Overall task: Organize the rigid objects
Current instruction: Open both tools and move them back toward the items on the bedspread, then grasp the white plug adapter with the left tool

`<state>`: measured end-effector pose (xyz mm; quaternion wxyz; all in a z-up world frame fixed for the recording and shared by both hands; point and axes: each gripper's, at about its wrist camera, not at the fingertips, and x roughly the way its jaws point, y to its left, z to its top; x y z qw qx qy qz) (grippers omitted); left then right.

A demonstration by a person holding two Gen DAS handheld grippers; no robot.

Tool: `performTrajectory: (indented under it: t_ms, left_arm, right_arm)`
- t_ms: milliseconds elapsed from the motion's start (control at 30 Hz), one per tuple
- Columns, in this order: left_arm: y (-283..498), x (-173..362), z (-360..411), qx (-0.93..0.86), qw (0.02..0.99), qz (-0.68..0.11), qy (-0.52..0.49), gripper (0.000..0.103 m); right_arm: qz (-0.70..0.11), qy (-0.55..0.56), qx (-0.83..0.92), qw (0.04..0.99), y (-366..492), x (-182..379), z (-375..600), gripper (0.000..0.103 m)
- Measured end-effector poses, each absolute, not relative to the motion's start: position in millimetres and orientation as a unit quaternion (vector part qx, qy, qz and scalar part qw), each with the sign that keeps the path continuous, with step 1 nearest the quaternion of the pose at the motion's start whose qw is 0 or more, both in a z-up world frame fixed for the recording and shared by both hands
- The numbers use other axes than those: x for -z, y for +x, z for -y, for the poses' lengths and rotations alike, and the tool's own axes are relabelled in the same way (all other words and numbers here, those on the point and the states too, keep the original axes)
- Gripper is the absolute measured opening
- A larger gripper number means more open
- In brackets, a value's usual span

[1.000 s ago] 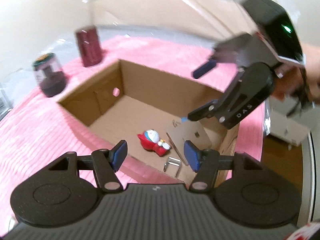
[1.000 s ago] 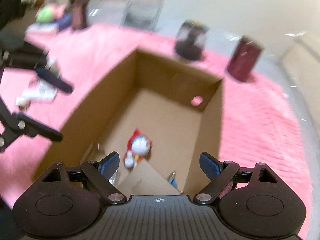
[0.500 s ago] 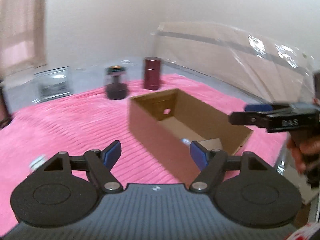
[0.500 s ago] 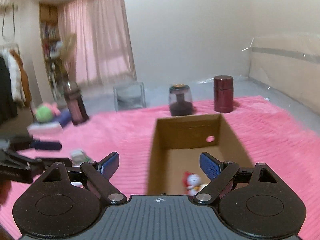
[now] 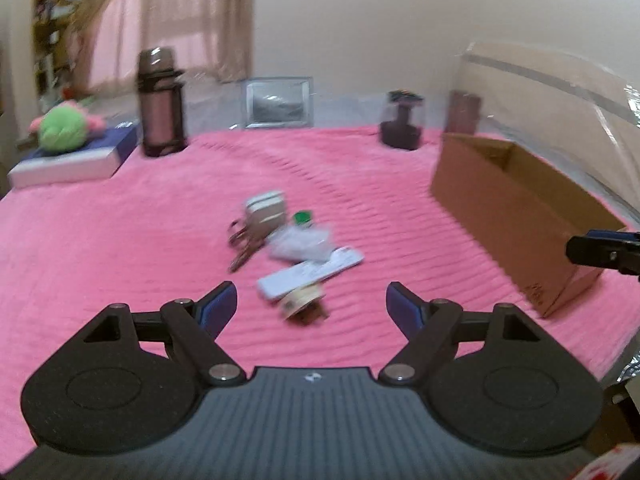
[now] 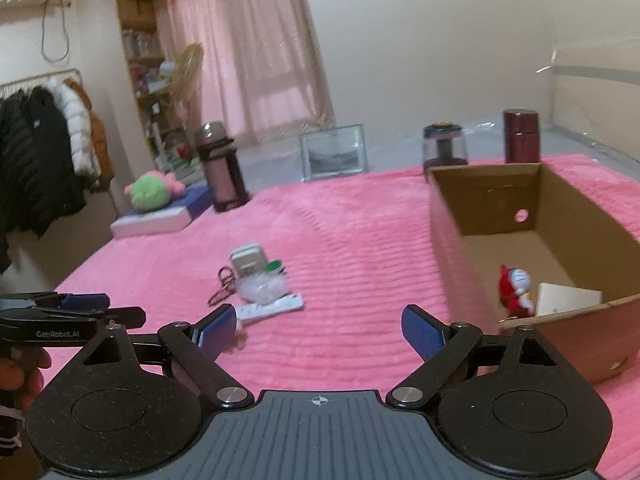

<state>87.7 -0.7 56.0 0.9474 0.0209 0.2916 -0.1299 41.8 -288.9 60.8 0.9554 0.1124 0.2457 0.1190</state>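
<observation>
Left wrist now faces item pile, not cardboard box

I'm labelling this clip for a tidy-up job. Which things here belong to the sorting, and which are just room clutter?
Part of the job: cardboard box, red figurine inside it, white power strip, scissors, both open grippers, left and right.

Lying about: thermos, picture frame, green plush.

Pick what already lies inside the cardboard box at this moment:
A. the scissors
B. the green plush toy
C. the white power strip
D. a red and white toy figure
D: in the right wrist view the toy figure lies on the floor of the cardboard box.
</observation>
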Motion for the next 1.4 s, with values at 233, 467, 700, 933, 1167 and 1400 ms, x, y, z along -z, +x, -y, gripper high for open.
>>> performTrajectory:
  t_ms: [233, 467, 700, 933, 1167, 1400]
  left_arm:
    - [90.8, -39.7, -11.8, 0.127, 0.942, -0.309, 0.031, 0.078]
    - [116.4, -25.1, -6.9, 0.152, 0.933, -0.322, 0.044, 0.078]
    - [145.1, -10.5, -4.9, 0.164, 0.924, -0.345, 0.029, 0.075]
    - [178.7, 12.3, -7.3, 0.161, 0.914, -0.371, -0.034, 0.067]
    - [208.0, 35.5, -2.0, 0.158, 0.904, -0.388, -0.084, 0.056]
    - [225.9, 51.2, 2.4, 0.14, 0.897, -0.402, -0.121, 0.048]
  right_arm:
    - [-0.261, 0.092, -0.134, 0.952, 54.6, -44.1, 262.5, 0.087]
    - [-0.282, 0.069, -0.146, 0.946, 74.7, -25.0, 249.4, 0.087]
    - [-0.298, 0.043, -0.165, 0.939, 102.4, -7.7, 244.8, 0.087]
    - [-0.313, 0.036, -0.168, 0.934, 134.0, 11.9, 241.7, 0.087]
    - [-0.326, 0.032, -0.174, 0.929, 165.0, 32.8, 237.7, 0.087]
    - [-0.338, 0.037, -0.174, 0.924, 183.5, 48.9, 239.8, 0.087]
